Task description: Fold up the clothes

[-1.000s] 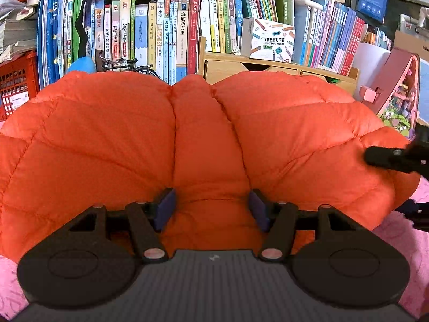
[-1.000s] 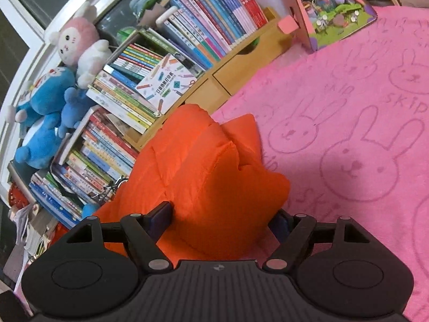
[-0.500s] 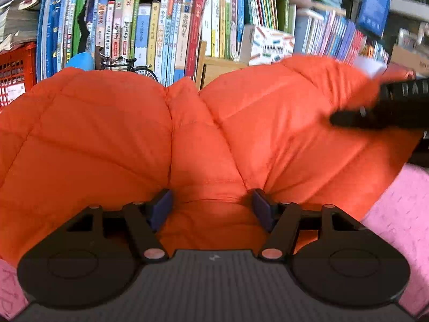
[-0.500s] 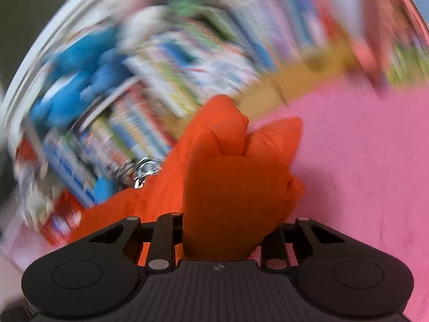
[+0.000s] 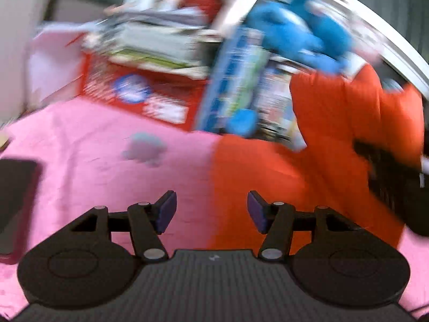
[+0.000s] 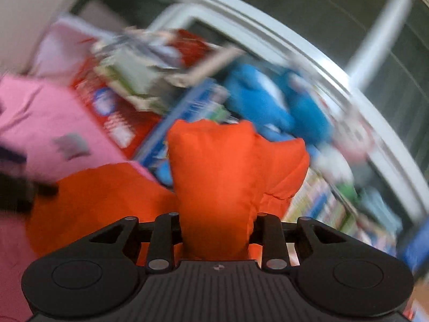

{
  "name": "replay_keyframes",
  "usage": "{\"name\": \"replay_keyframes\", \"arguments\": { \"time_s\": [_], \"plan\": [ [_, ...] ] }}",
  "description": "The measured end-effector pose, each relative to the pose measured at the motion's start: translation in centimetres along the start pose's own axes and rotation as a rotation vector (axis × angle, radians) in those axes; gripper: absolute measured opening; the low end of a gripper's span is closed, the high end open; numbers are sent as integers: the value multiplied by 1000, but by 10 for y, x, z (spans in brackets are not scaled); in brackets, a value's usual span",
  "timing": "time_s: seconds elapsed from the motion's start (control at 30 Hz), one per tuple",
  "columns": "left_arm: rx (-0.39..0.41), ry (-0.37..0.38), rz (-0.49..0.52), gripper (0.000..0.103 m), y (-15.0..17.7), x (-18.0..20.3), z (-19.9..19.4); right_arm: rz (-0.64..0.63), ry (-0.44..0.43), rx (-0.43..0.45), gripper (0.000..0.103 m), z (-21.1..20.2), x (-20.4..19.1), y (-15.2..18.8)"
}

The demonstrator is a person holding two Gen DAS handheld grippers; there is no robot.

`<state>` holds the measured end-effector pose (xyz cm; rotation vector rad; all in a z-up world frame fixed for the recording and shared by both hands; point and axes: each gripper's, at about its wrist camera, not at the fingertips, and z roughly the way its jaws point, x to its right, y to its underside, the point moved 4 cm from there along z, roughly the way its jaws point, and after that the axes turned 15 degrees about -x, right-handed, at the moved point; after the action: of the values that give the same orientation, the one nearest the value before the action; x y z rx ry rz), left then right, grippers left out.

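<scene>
On the left, the left hand-held gripper has let go of the orange puffer jacket. A second ago a fat fold of it sat between the blue pads; now the pads stand apart with nothing between them, though the jaws are closing a little. Its view has swung off the bookshelf and over the pink blanket, which covers the surface carrying everything. A dark flat object lies at that blanket's left edge, too blurred to name. The jacket now lies right of the left hand-held gripper, flat on the blanket, reaching toward the back edge where the red crate and the books stand.

Further right, the right hand-held gripper is clamped on a thick bunch of the jacket, which stands up between its fingers in front of the blue plush toys. A second ago those jaws stood wide around the fabric; they have since closed on it, and are easing open slightly while the pads press the fabric. The view has rolled hard, so the shelf runs diagonally.

My reading: 1 side has been released and the other is being carried across, so a fold is under way, not finished. Both views are smeared by motion.
</scene>
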<state>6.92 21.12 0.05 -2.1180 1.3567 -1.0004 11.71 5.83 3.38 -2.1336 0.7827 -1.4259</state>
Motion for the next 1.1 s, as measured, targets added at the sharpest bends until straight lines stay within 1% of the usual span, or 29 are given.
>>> {"name": "replay_keyframes", "arguments": {
  "time_s": [0.07,0.13,0.17,0.23,0.3,0.33,0.37,0.4,0.43,0.5,0.57,0.67,0.77,0.8,0.87,0.9,1.0,1.1],
  "plan": [
    [-9,33,-70,56,-4,-25,-1,-76,0,16,33,0,-25,-5],
    [-5,64,-110,56,-6,-40,-6,-133,-3,30,34,0,-45,-9],
    [3,95,-121,56,-7,-44,-10,-155,-5,37,35,0,-54,-10],
    [27,215,-126,56,-13,-41,-23,-178,-7,43,37,-1,-66,-9],
    [64,367,-95,67,-21,-31,-39,-195,-14,44,39,-1,-75,-7],
    [86,427,-65,76,-26,-22,-46,-203,-18,45,40,-1,-79,-6],
    [106,471,-34,78,-32,-13,-51,-209,-19,48,42,0,-82,-5],
    [122,467,0,78,-38,-3,-53,-216,-19,51,42,0,-85,-4],
    [136,451,31,78,-44,7,-52,-222,-20,55,44,0,-87,-3],
    [144,313,88,78,-52,24,-39,-213,-26,65,48,-2,-90,2],
    [124,195,139,78,-52,37,-20,-189,-46,73,55,-3,-91,4],
    [68,59,166,79,-41,42,7,-163,-79,81,58,-6,-88,11],
    [36,-18,163,79,-29,41,24,-161,-113,70,63,-10,-82,20],
    [29,-51,166,79,-26,40,28,-160,-119,66,64,-12,-80,24],
    [25,-128,185,79,-21,38,36,-148,-126,55,71,-17,-70,35],
    [21,-157,193,79,-20,37,40,-138,-131,46,72,-19,-64,41],
    [0,-171,193,79,-15,35,47,-78,-152,-9,74,-21,-41,60],
    [-12,-192,209,80,-11,36,54,-3,-172,-83,75,-17,-17,82]
  ]
}}
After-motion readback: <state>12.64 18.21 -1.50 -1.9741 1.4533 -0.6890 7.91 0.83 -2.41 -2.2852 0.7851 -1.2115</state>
